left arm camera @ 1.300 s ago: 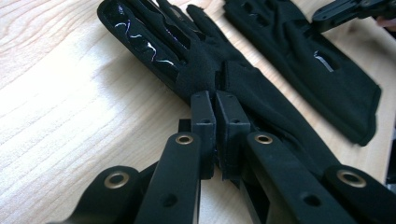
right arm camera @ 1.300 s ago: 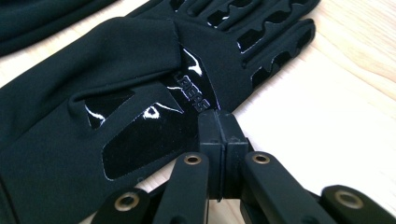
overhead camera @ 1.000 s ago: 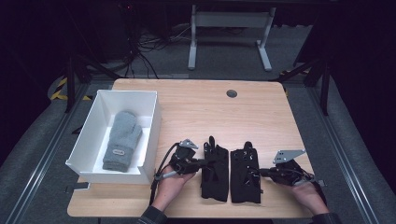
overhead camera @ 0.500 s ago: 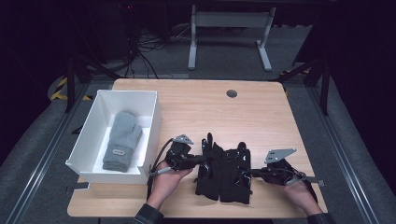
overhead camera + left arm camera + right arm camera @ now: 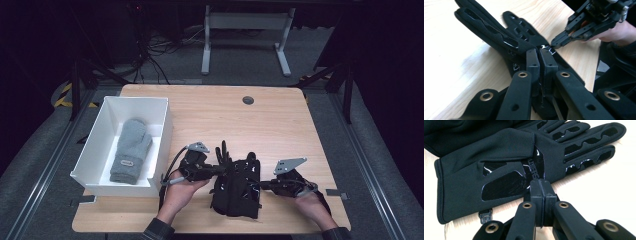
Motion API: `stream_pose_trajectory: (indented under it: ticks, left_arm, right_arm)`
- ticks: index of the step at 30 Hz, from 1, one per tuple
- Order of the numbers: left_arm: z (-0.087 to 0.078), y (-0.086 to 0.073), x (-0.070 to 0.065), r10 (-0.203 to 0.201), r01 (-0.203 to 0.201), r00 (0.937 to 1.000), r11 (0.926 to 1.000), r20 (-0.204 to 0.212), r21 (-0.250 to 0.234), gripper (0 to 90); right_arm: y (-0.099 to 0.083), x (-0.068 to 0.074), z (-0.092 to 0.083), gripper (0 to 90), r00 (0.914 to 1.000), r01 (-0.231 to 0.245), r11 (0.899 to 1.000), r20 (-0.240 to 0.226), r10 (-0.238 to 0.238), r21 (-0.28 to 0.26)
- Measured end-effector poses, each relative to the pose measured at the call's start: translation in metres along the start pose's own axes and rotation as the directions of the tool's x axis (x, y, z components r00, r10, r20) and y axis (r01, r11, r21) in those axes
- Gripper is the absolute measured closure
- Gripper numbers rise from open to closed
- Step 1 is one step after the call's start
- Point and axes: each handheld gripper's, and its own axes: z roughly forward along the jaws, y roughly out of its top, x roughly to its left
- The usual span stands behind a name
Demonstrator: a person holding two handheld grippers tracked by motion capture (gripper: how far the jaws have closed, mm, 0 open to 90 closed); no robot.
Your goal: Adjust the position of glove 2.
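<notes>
A pair of black gloves (image 5: pixel 236 186) lay partly overlapped on the wooden worktop (image 5: pixel 280 125), directly between the two hand-held tools, near the worktop's front edge. The left tool (image 5: pixel 220 169) had its jaws pressed together on the fabric of one glove (image 5: pixel 499 40), pinching it at the base of the fingers, as the left tool view showed; that glove's fingers fanned out ahead of the jaws across the wood. The right tool (image 5: pixel 262 185) came in from the opposite side with its jaws likewise closed tight, their tips nipping the edge of the other glove (image 5: pixel 499 170) beside its glossy palm print, as the right tool view showed; this glove lay flat just in front of those jaws, cuff to one side and fingers to the other. In the left tool view the right tool (image 5: pixel 556 43) met the gloves just beyond the left jaws. Well off to the left tool's outer side stood a white box (image 5: pixel 95 145) holding a grey mitten (image 5: pixel 130 150).
</notes>
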Motion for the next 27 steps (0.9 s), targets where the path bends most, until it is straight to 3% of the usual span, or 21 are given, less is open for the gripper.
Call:
stream_pose_trajectory:
  ticks: [14, 27]
  left_arm:
    - [0.018, 0.003, -0.007, 0.016, -0.017, 0.9995, 0.9993, 0.027, 0.034, 87.5]
    - [0.039, 0.001, -0.013, 0.027, -0.03, 0.999, 0.9964, 0.034, 0.079, 87.4]
  right_arm:
    - [0.016, 0.014, 0.018, 90.0, 0.9985, 0.047, 0.999, -0.029, -0.046, 0.013]
    - [0.023, 0.021, 0.026, 90.0, 0.9977, 0.065, 0.998, -0.021, -0.065, 0.023]
